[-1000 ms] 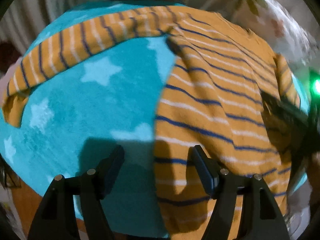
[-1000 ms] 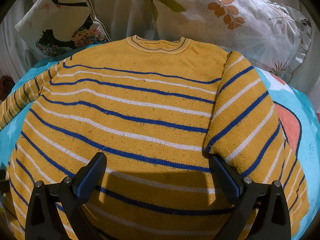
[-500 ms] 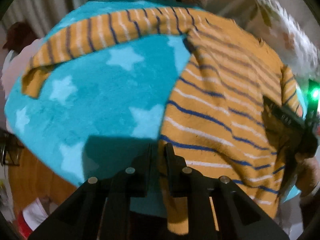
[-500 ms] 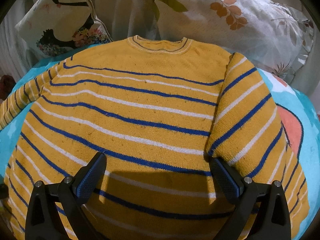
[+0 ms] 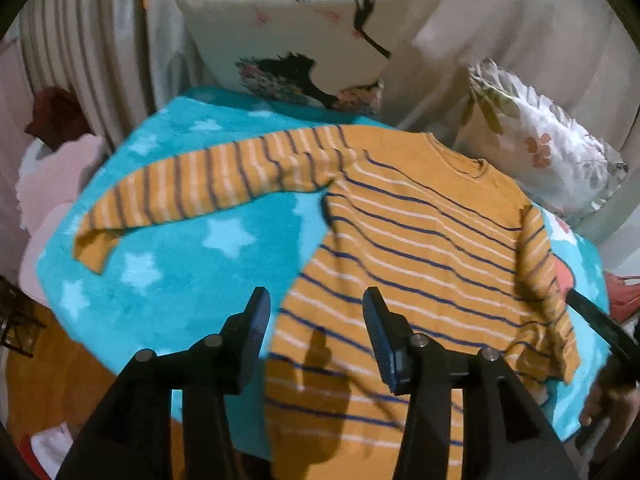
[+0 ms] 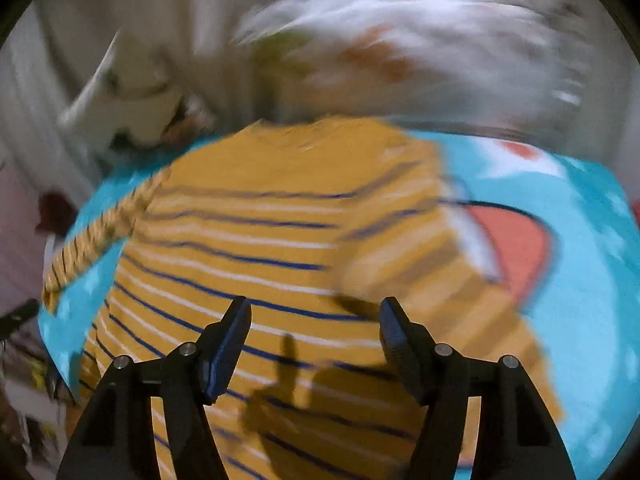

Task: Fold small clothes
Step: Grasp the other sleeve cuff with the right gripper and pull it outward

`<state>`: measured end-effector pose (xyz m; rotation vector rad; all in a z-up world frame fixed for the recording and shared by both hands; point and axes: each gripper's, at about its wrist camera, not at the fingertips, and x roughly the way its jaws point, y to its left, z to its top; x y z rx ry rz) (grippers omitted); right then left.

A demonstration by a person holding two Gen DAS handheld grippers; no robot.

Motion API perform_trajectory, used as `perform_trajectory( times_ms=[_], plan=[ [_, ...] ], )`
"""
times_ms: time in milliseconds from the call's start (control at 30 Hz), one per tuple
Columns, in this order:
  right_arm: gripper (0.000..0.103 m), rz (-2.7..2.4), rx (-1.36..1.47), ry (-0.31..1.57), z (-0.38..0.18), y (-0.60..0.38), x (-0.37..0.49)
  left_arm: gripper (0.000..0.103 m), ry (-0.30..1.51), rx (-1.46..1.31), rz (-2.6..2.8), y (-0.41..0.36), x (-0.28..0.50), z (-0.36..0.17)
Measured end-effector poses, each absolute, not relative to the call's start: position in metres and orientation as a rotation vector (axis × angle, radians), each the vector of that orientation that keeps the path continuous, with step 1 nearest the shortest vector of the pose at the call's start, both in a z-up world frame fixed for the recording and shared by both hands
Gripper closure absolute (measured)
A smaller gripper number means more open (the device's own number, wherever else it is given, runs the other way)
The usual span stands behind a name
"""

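Note:
A yellow sweater (image 5: pixel 420 240) with blue and white stripes lies flat on a turquoise star blanket (image 5: pixel 180 264). Its left sleeve (image 5: pixel 208 180) stretches out to the left; its right sleeve (image 5: pixel 540 280) is folded in over the body. My left gripper (image 5: pixel 316 312) is open and empty, raised above the sweater's lower left edge. My right gripper (image 6: pixel 316 324) is open and empty above the lower middle of the sweater (image 6: pixel 260 240), beside the folded sleeve (image 6: pixel 420 280). The right wrist view is blurred by motion. The right gripper's black body (image 5: pixel 600 328) shows at the left wrist view's right edge.
Two printed pillows (image 5: pixel 304 48) (image 5: pixel 540 140) lean against the curtain behind the blanket. A pink cloth (image 5: pixel 52 184) and a dark red thing (image 5: pixel 56 116) lie to the left. The blanket's orange and white patch (image 6: pixel 512 240) lies right of the sweater. An orange surface (image 5: pixel 52 380) shows below the blanket.
My left gripper shut on the sweater's lower left edge, then let go, opened and pulled up and back. My right gripper narrowed a little and has swung back, blurring its view.

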<state>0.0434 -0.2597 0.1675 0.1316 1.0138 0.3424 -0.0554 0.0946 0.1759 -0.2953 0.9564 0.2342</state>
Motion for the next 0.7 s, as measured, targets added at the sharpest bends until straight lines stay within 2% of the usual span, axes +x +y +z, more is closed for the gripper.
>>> perform_trajectory(
  times_ms=[100, 267, 367, 533, 600, 633, 667, 700],
  plan=[
    [0.033, 0.156, 0.131, 1.033, 0.168, -0.334, 0.034, 0.056, 0.966, -0.246, 0.23, 0.073, -0.052, 0.172],
    [0.033, 0.012, 0.203, 1.12, 0.143, -0.402, 0.026, 0.055, 0.989, -0.207, 0.158, 0.04, -0.05, 0.17],
    [0.033, 0.042, 0.295, 1.137, 0.13, -0.406, 0.023, 0.049, 1.007, -0.218, 0.13, 0.023, -0.055, 0.166],
    [0.034, 0.036, 0.344, 1.177, 0.1, -0.388, 0.031, 0.049, 1.037, -0.2, 0.093, 0.002, -0.054, 0.162],
    [0.046, -0.012, 0.336, 1.186, 0.092, -0.384, 0.034, 0.049, 1.024, -0.19, 0.096, -0.002, -0.055, 0.166],
    [0.076, -0.033, 0.323, 1.18, 0.094, -0.381, 0.035, 0.049, 1.02, -0.188, 0.101, -0.003, -0.055, 0.167],
    [0.094, -0.012, 0.344, 1.193, 0.093, -0.381, 0.036, 0.049, 1.018, -0.19, 0.108, -0.003, -0.055, 0.168],
    [0.094, 0.016, 0.386, 1.199, 0.093, -0.383, 0.039, 0.049, 1.017, -0.194, 0.112, -0.003, -0.055, 0.168]
  ],
)
